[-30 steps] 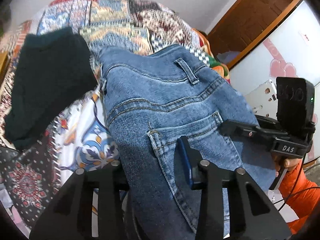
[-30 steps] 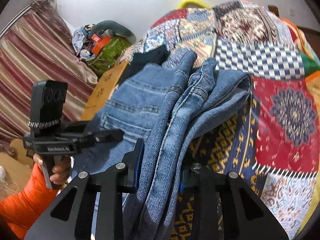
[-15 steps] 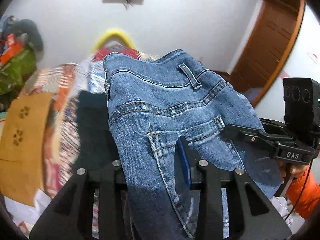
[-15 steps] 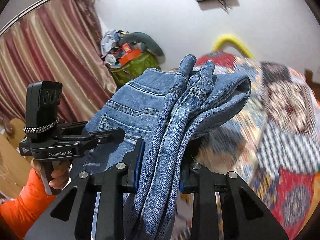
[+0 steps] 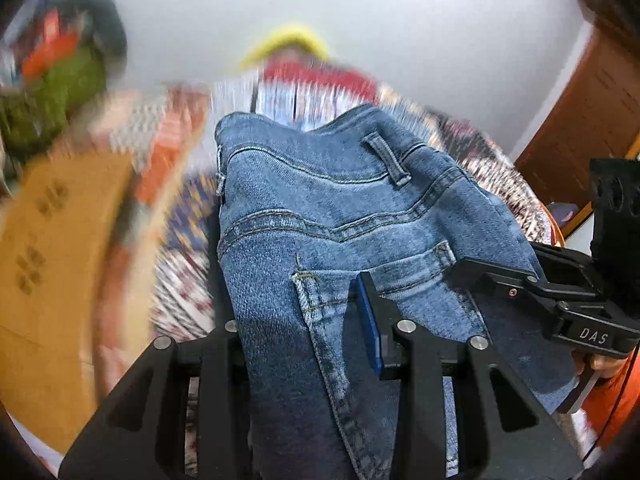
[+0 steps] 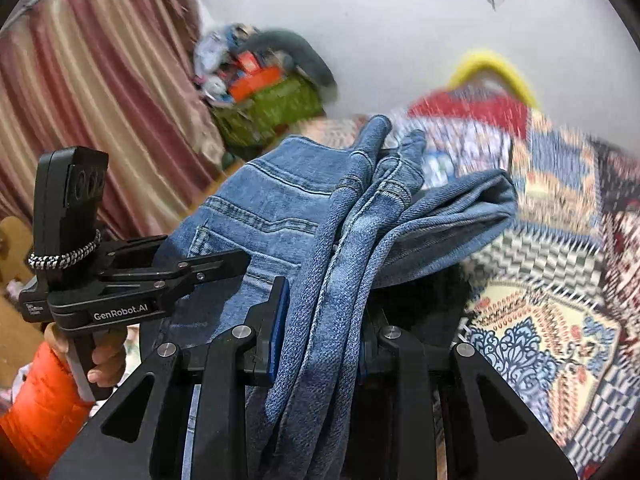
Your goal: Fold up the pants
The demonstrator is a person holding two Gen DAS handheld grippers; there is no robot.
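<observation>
Item: one pair of blue jeans [image 5: 320, 216], folded over and held off the bed by both claws.

Left claw [image 5: 304, 320]: clenched on the jeans beside the back pocket; denim filled the gap between the fingers, the blue pad of the finger [image 5: 370, 320] at 3 o'clock of the cloth pressed against it, the other finger mostly covered. Waistband and belt loop [image 5: 386, 158] lay toward 12 o'clock from the claw.

Right claw [image 6: 320, 320]: clenched on a thick bundle of bunched legs and seams, which ran up between the fingers toward 12 o'clock and ended in a rounded fold [image 6: 480, 196] at 2 o'clock. One blue pad [image 6: 280, 320] showed at 9 o'clock of the bundle; the opposite pad was mostly hidden by cloth.

Each claw appeared in the other's view: the right one at 3 o'clock of the left wrist view, the left one at 9 o'clock of the right wrist view, held by a hand [image 6: 100, 356] in an orange sleeve [image 6: 40, 408].

Surroundings (all blurred): patchwork bedspread [image 6: 560, 300] under and beyond the jeans; a yellow arc [image 6: 496, 68] at its far end; a white wall [image 5: 400, 40]; a striped pink curtain [image 6: 100, 100] at 10 o'clock of the right wrist view; a heap of bags and clutter [image 6: 264, 92] beside it; a brown wooden door [image 5: 580, 120] at 2 o'clock and a tan cardboard sheet [image 5: 48, 260] at 9 o'clock of the left wrist view.
</observation>
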